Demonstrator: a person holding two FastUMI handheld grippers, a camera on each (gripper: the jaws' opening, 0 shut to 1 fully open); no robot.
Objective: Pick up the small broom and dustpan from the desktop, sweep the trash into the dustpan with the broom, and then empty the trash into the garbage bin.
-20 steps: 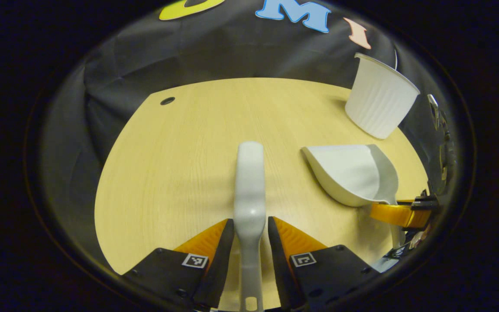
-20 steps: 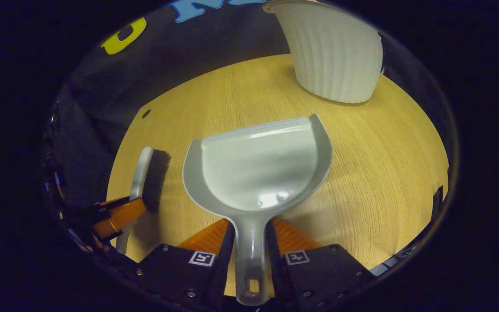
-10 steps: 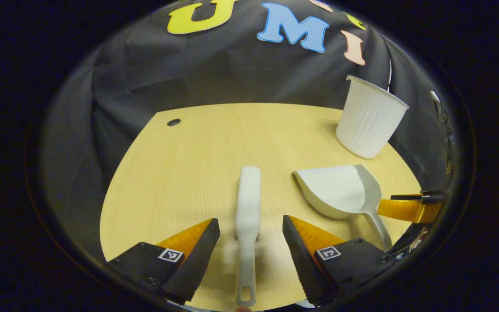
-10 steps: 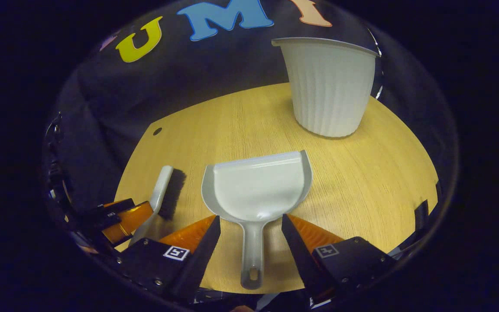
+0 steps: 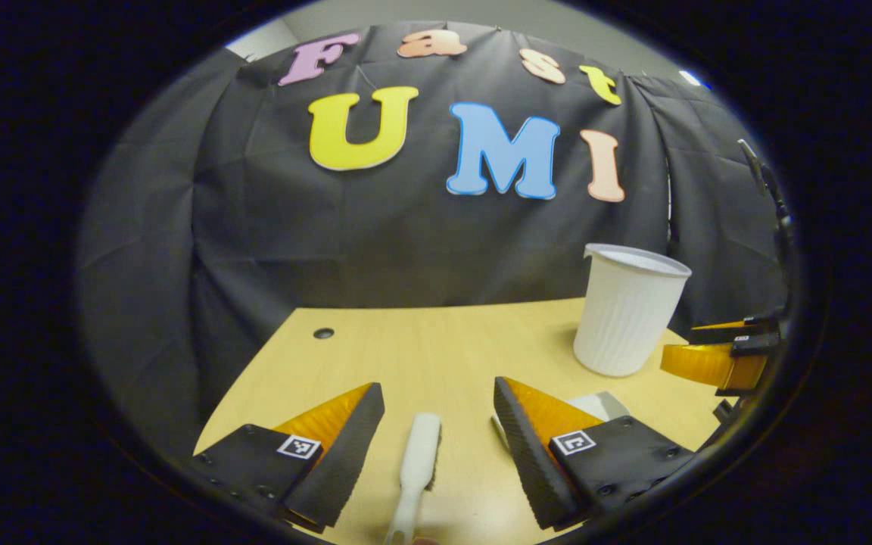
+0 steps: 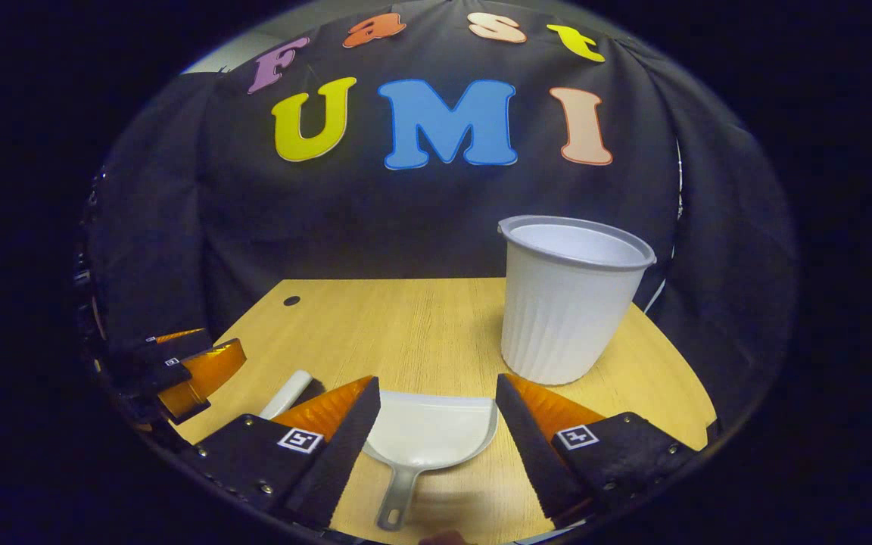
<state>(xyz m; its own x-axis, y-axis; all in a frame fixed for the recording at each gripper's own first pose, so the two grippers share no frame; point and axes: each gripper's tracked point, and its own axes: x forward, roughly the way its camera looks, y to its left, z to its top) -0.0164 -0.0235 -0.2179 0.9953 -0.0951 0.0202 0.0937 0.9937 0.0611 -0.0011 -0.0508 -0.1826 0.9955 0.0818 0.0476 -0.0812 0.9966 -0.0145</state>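
Note:
The small white broom [image 5: 415, 463] lies flat on the wooden desktop [image 5: 406, 356], bristles to the right, below and between the fingers of my left gripper [image 5: 436, 393], which is open and holds nothing. The white dustpan [image 6: 430, 430] rests on the desktop with its handle toward the camera, below my open right gripper [image 6: 436, 386]. In the right gripper view the broom [image 6: 289, 392] lies left of the pan. A corner of the dustpan [image 5: 596, 404] peeks out behind the left gripper's right finger. The white ribbed garbage bin [image 6: 566, 303] stands upright beyond the pan.
The garbage bin [image 5: 627, 312] stands at the desk's right rear in the left gripper view. A small round hole [image 5: 323, 333] marks the desk's far left corner. The black cloth wall closes the back. Bare wood spreads between the tools and the wall.
Both grippers have opened and let go, the left of the broom, the right of the dustpan. Both then drew back and tilted upward, so the tools now lie low in each view.

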